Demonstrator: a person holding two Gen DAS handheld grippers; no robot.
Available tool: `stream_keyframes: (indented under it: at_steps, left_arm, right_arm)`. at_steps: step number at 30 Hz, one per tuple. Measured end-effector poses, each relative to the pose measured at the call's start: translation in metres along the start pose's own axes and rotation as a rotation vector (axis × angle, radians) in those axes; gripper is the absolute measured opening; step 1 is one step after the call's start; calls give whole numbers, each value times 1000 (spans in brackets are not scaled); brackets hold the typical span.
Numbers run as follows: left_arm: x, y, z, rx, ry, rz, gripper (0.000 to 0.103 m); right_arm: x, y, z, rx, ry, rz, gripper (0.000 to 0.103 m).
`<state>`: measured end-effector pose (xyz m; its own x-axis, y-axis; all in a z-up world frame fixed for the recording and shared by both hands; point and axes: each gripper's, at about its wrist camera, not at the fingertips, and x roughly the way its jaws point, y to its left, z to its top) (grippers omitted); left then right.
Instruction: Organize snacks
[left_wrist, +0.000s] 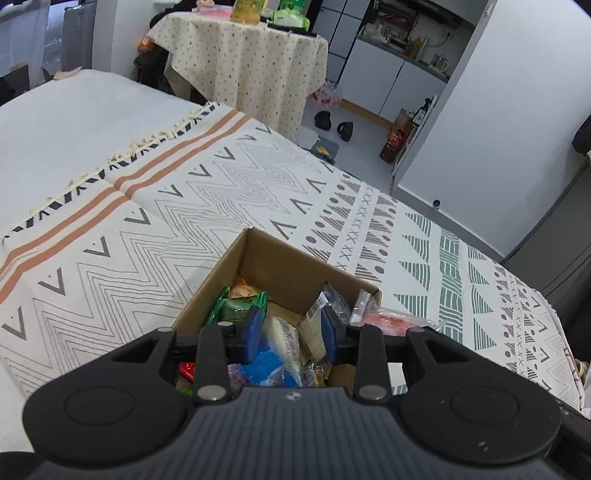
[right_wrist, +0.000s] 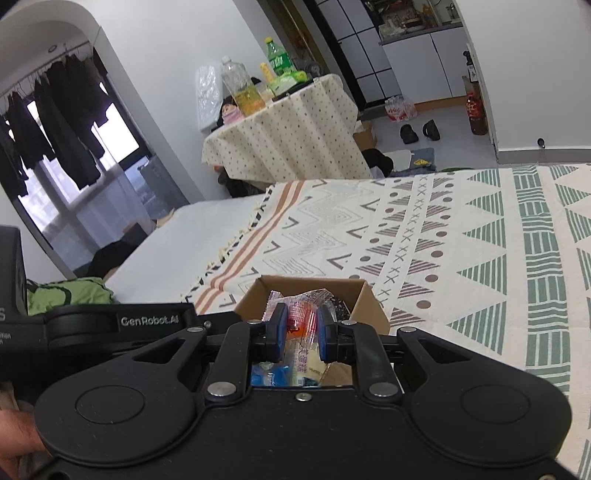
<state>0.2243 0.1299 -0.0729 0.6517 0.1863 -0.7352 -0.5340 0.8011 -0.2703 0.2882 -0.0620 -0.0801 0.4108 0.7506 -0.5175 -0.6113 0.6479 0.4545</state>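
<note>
Left of centre in the left wrist view: green packet (left_wrist: 238, 307) inside cardboard box (left_wrist: 280, 264), lower middle of frame, on patterned cloth (left_wrist: 155, 221). Left gripper (left_wrist: 290, 334) over the box, fingers wide, gripping nothing. Right of the box rim, red-and-clear packet (left_wrist: 388, 319) on the cloth. Right wrist view, lower centre: right gripper (right_wrist: 302, 334) narrowed around a red-orange wrapped snack (right_wrist: 301, 321), apparently pinched, above the box (right_wrist: 369, 308).
</note>
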Motion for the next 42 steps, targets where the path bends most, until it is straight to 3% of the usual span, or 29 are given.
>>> stream_keyframes:
  at_steps: [8, 11, 19, 26, 31, 42]
  left_arm:
    - [15, 10, 4, 2, 49, 9, 38]
    - [18, 12, 5, 1, 56, 9, 39]
    - [18, 10, 4, 13, 77, 4, 47]
    - [7, 1, 1, 40, 81, -10, 56]
    - [-7, -5, 1, 67, 74, -20, 75]
    - [-41, -18, 1, 127, 78, -69, 91]
  right_arm:
    - [18, 3, -4, -7, 36, -18, 17]
    - [19, 11, -3, -53, 18, -10, 25]
    - [13, -7, -6, 24, 47, -60, 28]
    - [-9, -16, -8, 84, 34, -106, 36]
    - [-25, -18, -12, 113, 28, -130, 38]
    - [-90, -23, -17, 213, -57, -200, 58]
